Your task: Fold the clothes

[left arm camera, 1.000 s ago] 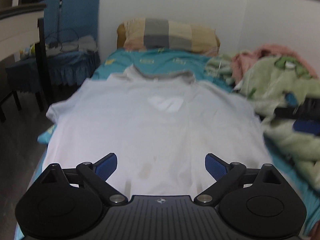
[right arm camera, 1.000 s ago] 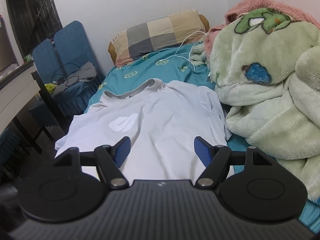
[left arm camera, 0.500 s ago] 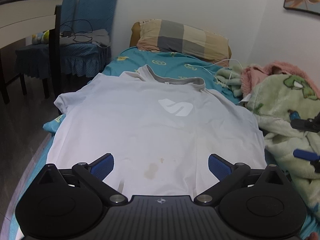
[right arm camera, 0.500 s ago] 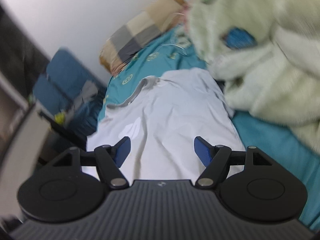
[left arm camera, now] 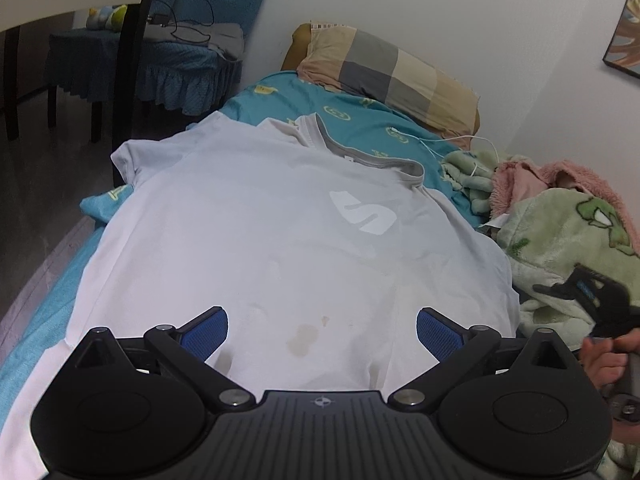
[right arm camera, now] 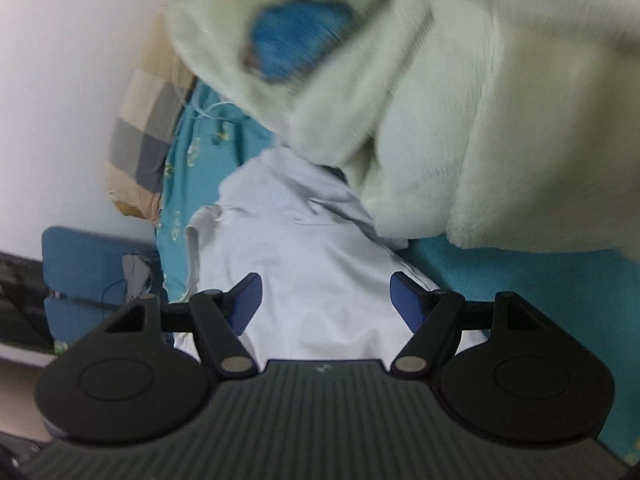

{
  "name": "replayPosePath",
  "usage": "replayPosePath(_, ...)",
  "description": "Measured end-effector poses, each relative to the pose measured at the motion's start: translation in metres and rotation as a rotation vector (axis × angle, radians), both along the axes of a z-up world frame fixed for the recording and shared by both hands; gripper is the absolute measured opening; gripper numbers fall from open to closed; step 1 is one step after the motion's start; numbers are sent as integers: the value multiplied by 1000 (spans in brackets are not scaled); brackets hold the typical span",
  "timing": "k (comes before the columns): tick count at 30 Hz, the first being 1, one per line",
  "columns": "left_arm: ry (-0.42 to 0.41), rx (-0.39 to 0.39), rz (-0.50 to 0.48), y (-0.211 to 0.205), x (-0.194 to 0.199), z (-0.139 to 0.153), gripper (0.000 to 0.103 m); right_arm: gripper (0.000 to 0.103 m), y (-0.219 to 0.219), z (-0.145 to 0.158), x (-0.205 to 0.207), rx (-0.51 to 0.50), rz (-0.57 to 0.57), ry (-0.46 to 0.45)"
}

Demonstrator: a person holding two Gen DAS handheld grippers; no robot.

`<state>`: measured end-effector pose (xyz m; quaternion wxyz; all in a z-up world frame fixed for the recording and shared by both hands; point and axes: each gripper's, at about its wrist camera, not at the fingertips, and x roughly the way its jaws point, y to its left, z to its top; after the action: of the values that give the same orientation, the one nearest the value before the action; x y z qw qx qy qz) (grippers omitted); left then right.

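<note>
A white T-shirt [left arm camera: 280, 240] with a grey collar and a white chest logo lies flat, face up, on the teal bed sheet [left arm camera: 360, 124]. It has brownish stains near the hem. My left gripper [left arm camera: 322, 330] is open and empty above the shirt's hem. My right gripper [right arm camera: 326, 300] is open and empty, rolled to one side above the shirt's right edge [right arm camera: 312, 248]. The right gripper also shows in the left wrist view [left arm camera: 588, 292] at the right, over the blanket.
A fluffy green blanket [right arm camera: 460, 120] is heaped along the bed's right side [left arm camera: 568, 232], with a pink one [left arm camera: 560, 172] behind. A checked pillow [left arm camera: 384, 68] lies at the head. A white cable [left arm camera: 452, 144] crosses the sheet. A blue-covered chair [left arm camera: 160, 52] stands left of the bed.
The left gripper has moved left and nearer to the shirt. The right gripper has rolled sharply and swung close to the green blanket. Both stay open.
</note>
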<state>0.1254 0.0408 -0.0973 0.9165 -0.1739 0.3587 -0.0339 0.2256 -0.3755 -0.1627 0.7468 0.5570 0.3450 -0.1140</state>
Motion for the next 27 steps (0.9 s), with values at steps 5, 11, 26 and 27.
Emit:
replayPosePath(5, 32, -10, -8, -1, 7, -9, 102, 70, -8, -44, 5, 63, -164, 1)
replayPosePath(11, 55, -1, 1, -2, 12, -17, 102, 36, -11, -62, 12, 122, -247, -116)
replayPosePath(26, 27, 4, 39, 6, 14, -9, 102, 17, 151, 33, 46, -885, 503, -319)
replayPosePath(27, 22, 6, 41, 7, 14, -9, 102, 16, 165, 27, 45, -914, 588, -322)
